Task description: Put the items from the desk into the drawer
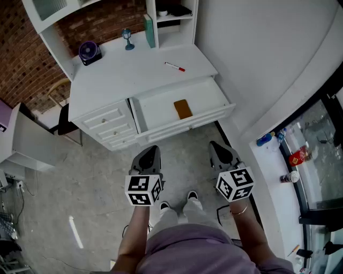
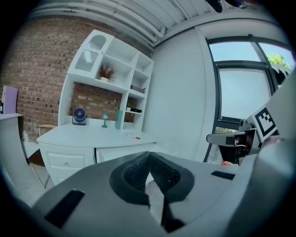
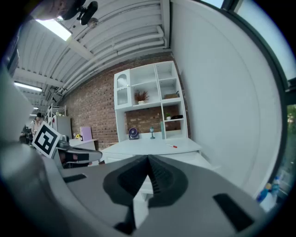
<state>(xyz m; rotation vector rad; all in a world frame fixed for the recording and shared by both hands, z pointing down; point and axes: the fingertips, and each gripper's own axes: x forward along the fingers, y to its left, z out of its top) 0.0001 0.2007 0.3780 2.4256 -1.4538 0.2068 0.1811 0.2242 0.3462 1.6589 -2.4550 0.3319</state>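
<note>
Right now both arms are out in front of the torso, forearms (image 1: 131, 235) roughly parallel. Left hand-held gripper (image 1: 150, 151) and right hand-held gripper (image 1: 218, 147) sit side by side over the floor (image 1: 96, 182), well short of the white surface (image 1: 134, 72). Both point toward the desk front and tip slightly downward, with the marker cubes (image 1: 143, 190) facing up at the head camera. Left jaws: pressed together, nothing between them. Right jaws: same, fully together, empty. Neither touches anything

Drawer (image 1: 158, 107) under the right half of the surface is pulled out. A flat brown item (image 1: 183, 108) lies inside, right of centre. White pen (image 1: 174, 66) with a red cap lies on the surface just behind the drawer, apart from everything else. At the back of the surface: purple fan (image 1: 89, 53) at the left, small blue stemmed ornament (image 1: 128, 39) in the middle, green box (image 1: 149, 31) upright just beside the shelf unit (image 1: 171, 16). Three shut small drawers (image 1: 110, 126) sit left of the open one
</note>
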